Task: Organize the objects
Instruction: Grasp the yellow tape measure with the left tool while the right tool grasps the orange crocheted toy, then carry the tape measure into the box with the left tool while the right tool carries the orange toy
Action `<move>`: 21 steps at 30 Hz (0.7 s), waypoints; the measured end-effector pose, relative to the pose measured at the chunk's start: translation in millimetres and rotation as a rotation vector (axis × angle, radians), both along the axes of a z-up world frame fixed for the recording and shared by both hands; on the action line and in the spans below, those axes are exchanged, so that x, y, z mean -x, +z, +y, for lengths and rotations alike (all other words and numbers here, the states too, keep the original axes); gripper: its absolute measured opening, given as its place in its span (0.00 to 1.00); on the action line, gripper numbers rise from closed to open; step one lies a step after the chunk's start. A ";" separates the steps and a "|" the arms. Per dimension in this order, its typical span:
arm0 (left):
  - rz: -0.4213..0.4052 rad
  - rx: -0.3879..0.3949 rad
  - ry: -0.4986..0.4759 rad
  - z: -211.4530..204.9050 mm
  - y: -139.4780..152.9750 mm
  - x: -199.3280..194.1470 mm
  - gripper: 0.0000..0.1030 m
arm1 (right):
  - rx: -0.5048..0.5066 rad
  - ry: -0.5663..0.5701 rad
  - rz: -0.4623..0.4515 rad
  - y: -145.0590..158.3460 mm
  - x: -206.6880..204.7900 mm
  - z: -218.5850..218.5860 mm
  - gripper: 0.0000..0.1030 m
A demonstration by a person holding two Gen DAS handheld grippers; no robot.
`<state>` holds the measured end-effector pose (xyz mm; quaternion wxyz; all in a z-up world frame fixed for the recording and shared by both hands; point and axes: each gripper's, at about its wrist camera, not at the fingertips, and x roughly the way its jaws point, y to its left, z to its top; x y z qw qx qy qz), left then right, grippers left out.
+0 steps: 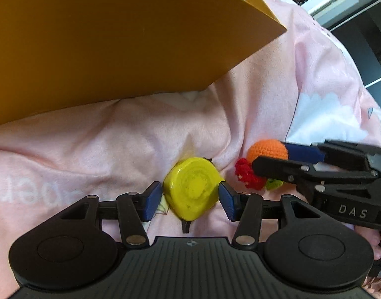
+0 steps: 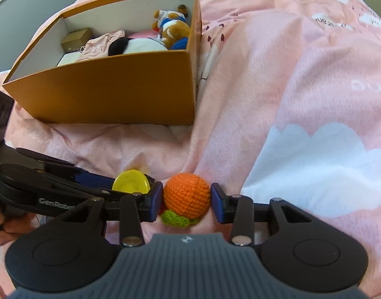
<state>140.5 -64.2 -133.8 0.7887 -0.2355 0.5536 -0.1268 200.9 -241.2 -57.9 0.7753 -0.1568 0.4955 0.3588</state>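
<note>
On my far left sits the open orange cardboard box [image 2: 103, 84], already holding a brown plush toy [image 2: 174, 28], a small gold box [image 2: 77, 38] and soft pink cloth [image 2: 100, 44]. It rests on the rumpled pink bed cover [image 2: 277, 87]. Nearer me, my left tool [image 1: 190, 196] brackets the glossy yellow rounded plastic piece [image 1: 191, 190]; its blue pads [image 1: 152, 199] sit right at the sides, and I cannot tell whether they press yet. That piece looks hard, light and slick, so I would pinch its flat flanks squarely. Just to the right, my right tool [image 2: 186, 200] straddles the orange crocheted ball with a green and red yarn trim [image 2: 186, 194], pads touching or nearly so. It should be soft, light and grippy; taking it across the middle seems safest, clear of the loose trim.
</note>
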 end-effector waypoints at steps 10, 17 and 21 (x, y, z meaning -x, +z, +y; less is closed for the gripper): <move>-0.035 0.021 -0.002 -4.0 1.1 3.8 0.37 | -0.030 -0.049 0.066 -8.1 -9.0 -4.0 0.42; -0.105 0.038 -0.038 -4.2 24.4 19.5 0.24 | -0.052 -0.063 0.076 -4.9 -8.0 -8.3 0.42; -0.155 0.049 -0.016 8.3 46.1 18.7 0.23 | -0.089 -0.065 0.068 9.0 -7.5 -10.7 0.42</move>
